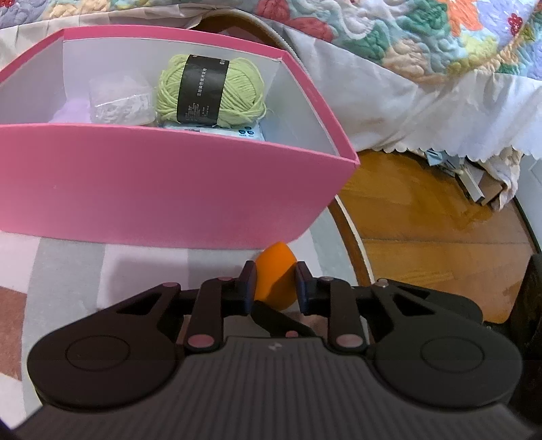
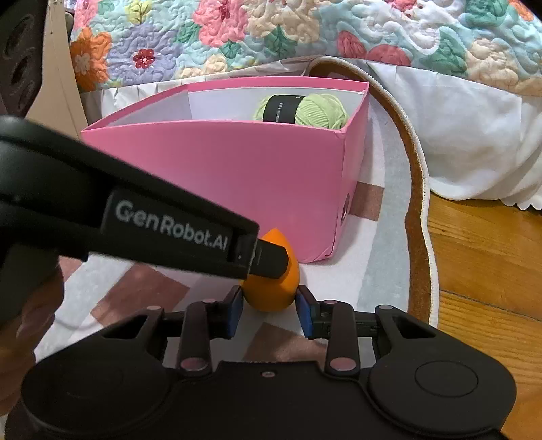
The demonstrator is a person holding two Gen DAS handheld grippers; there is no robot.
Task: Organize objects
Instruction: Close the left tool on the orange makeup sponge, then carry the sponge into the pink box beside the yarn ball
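An orange egg-shaped sponge (image 1: 275, 279) lies on the rug just in front of the pink box (image 1: 162, 189). My left gripper (image 1: 275, 282) has its fingers on both sides of the sponge and looks shut on it. In the right wrist view the sponge (image 2: 271, 291) sits between the fingers of my right gripper (image 2: 269, 306), which stand a little apart from it, open. The left gripper's finger (image 2: 267, 259) crosses over the sponge from the left. The box (image 2: 237, 176) holds a green yarn ball (image 1: 210, 89), a clear bag (image 1: 118, 101) and a white packet (image 1: 216, 130).
The box stands on a grey, white and brown rug (image 2: 382, 243) with a curved brown edge. Wooden floor (image 1: 440, 230) lies to the right. A bed with a floral quilt (image 2: 271, 30) and white skirt (image 2: 467, 135) runs behind the box.
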